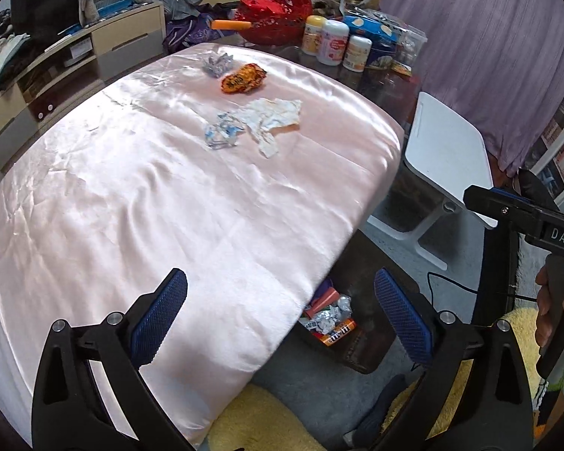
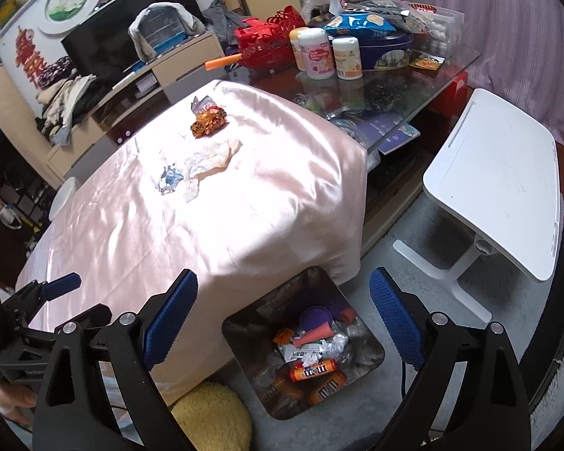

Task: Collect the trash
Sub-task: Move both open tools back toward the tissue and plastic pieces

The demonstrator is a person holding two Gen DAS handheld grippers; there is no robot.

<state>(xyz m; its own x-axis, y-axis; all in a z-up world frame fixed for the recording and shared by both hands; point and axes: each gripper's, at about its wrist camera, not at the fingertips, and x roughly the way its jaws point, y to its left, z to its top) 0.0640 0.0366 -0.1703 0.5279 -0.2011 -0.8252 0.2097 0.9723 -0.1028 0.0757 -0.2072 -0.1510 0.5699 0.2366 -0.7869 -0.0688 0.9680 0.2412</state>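
Hovering with jaws spread and empty, the left hand-held gripper point(image 1: 280, 319) and right hand-held gripper point(image 2: 284, 319) hang over the bin point(image 2: 372, 353) beside the desk point(image 2: 214, 225). Remaining trash, an orange wrapper point(image 2: 208, 122) and a crumpled tissue point(image 2: 206, 158), lies far across; the next move likely calls for reaching there.

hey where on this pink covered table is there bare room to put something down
The near half of the pink cloth is bare, from the front edge above the trash bin up to the white tissue. The far end holds wrappers: the blue one and the orange one. The glass table beyond is crowded.
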